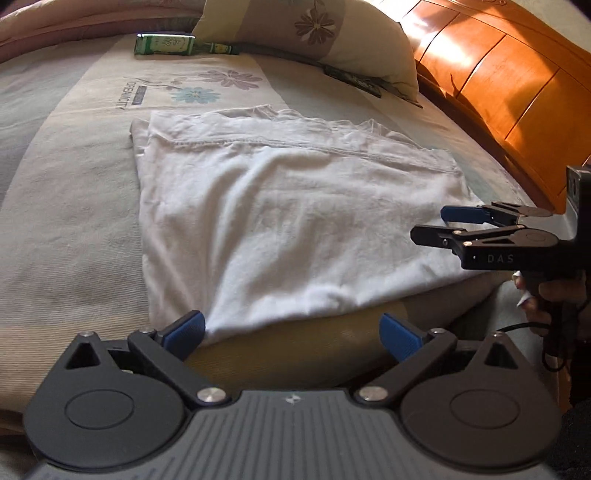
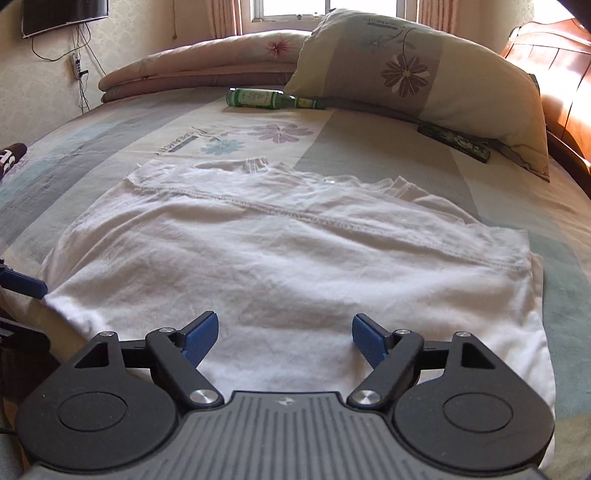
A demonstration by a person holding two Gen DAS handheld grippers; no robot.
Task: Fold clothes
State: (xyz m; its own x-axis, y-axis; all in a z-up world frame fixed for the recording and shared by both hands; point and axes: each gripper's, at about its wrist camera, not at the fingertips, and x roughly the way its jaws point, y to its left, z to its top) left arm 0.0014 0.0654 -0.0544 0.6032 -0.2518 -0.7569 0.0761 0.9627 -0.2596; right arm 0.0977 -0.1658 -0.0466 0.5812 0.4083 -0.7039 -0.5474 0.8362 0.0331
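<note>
A white garment (image 1: 288, 206) (image 2: 277, 251) lies folded flat on the bedspread, its stitched hem running across the upper layer. My left gripper (image 1: 293, 332) is open at the garment's near corner, and its left pad (image 1: 188, 328) sits right beside that corner; only the bed's edge shows between its fingers. My right gripper (image 2: 284, 332) is open over the garment's near edge, pads apart and pressing on nothing. It also shows at the right of the left wrist view as the right gripper (image 1: 432, 224), held by a hand. One blue left fingertip (image 2: 26, 282) shows beside the garment's left corner.
A green bottle (image 1: 166, 45) (image 2: 262, 99) lies beyond the garment, next to a flowered pillow (image 1: 332, 33) (image 2: 424, 74). A dark flat item (image 2: 458, 142) pokes out from under the pillow. An orange wooden headboard (image 1: 498, 96) runs along the right. A folded quilt (image 2: 192, 70) lies at the far side.
</note>
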